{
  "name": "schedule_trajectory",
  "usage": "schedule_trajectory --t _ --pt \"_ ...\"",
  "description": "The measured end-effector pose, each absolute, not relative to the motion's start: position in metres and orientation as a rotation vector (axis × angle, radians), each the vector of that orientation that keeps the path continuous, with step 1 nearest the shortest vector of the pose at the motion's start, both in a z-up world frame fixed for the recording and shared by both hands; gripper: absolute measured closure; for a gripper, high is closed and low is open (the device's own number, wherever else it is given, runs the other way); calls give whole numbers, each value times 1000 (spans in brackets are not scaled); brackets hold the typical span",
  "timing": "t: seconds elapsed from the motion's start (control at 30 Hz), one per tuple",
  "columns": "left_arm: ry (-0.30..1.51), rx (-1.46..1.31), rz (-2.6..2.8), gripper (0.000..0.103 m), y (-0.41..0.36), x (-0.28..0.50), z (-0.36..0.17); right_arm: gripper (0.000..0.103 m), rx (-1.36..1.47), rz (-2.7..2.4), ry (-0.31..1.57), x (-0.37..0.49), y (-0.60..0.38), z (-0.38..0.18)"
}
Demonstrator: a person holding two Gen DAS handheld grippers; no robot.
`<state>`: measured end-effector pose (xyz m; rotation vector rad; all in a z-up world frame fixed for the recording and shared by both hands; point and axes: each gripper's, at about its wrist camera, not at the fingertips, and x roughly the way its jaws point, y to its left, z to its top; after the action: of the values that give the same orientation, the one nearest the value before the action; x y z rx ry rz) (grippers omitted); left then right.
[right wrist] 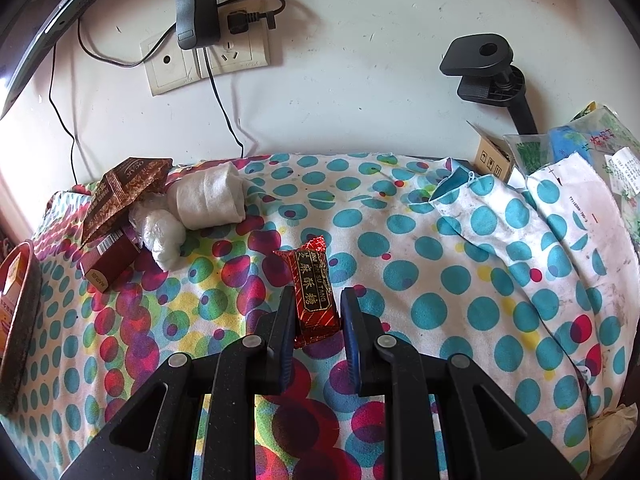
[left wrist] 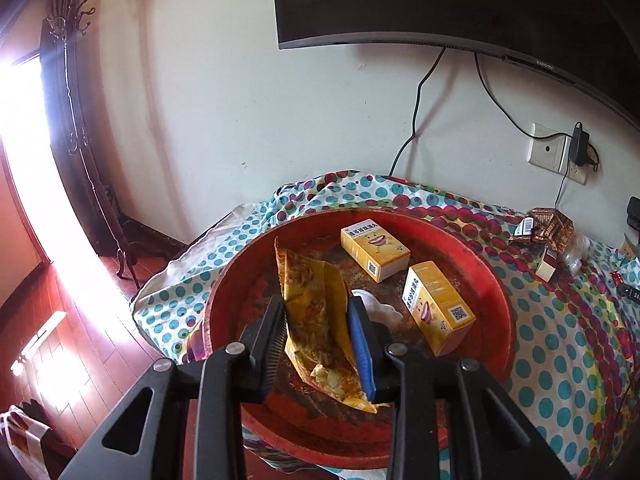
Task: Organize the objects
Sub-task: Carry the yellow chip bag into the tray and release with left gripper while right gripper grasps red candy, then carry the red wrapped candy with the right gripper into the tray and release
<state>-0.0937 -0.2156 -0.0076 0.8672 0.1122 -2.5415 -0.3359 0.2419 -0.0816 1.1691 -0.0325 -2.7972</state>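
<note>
The left gripper (left wrist: 320, 320) squeezes a crinkly yellow snack bag (left wrist: 316, 316) low in the frame, over the red tray (left wrist: 496, 292) holding 2 yellow boxes (left wrist: 374, 249). It could slip. The right gripper (right wrist: 318, 312) pinches a shiny red candy (right wrist: 314, 296) mid-frame, above the dotted cloth (right wrist: 440, 304).

A scuffed white wall (left wrist: 224, 112) carries a dark screen (left wrist: 440, 0) and wall sockets (right wrist: 204, 60) (cables trailing down). Glaring window light (left wrist: 20, 112) washes the reddish wood floor (left wrist: 68, 340) beside a dark coat stand (left wrist: 76, 120).
</note>
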Motion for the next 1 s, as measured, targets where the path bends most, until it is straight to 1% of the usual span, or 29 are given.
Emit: schedule_trajectory --t 0.13,0.2,0.23,0.27,0.4,0.5,0.57,0.6,0.63,0.67,0.73,0.77,0.83,1.0 --pt "72 890 -2515 72 -233 -116 -6 83 1170 -2797 -32 -336 242 -82" --pt "64 904 -2497 75 -244 -133 -5 83 1170 -2798 -31 -336 242 -82" --pt "51 918 -2485 89 -248 -142 -6 83 1171 -2798 -31 -337 242 -82" --pt "28 933 -2473 92 -251 -152 -8 83 1170 -2798 -32 -337 242 -82" --pt "-9 977 -2468 92 -257 -181 -12 83 1173 -2802 -36 -337 242 -83" --pt "4 966 -2482 83 -255 -191 -10 83 1179 -2802 -36 -337 242 -84" --pt "-21 964 -2479 71 -251 -198 -10 83 1181 -2801 -33 -337 242 -84" --pt "-40 943 -2478 63 -248 -200 -8 83 1177 -2804 -34 -337 242 -84" --pt "-57 934 -2473 37 -246 -202 -5 83 1173 -2806 -35 -337 242 -84" --pt "-51 925 -2490 23 -244 -202 -2 83 1172 -2809 -35 -337 242 -84" --pt "-25 871 -2531 20 -239 -198 10 83 1175 -2810 -35 -337 243 -84" --pt "-36 844 -2527 16 -236 -195 15 83 1178 -2808 -34 -337 243 -84" --pt "-51 812 -2526 13 -232 -191 23 83 1183 -2807 -30 -337 243 -84" --pt "-31 810 -2520 12 -226 -168 30 83 1179 -2810 -37 -337 243 -84"
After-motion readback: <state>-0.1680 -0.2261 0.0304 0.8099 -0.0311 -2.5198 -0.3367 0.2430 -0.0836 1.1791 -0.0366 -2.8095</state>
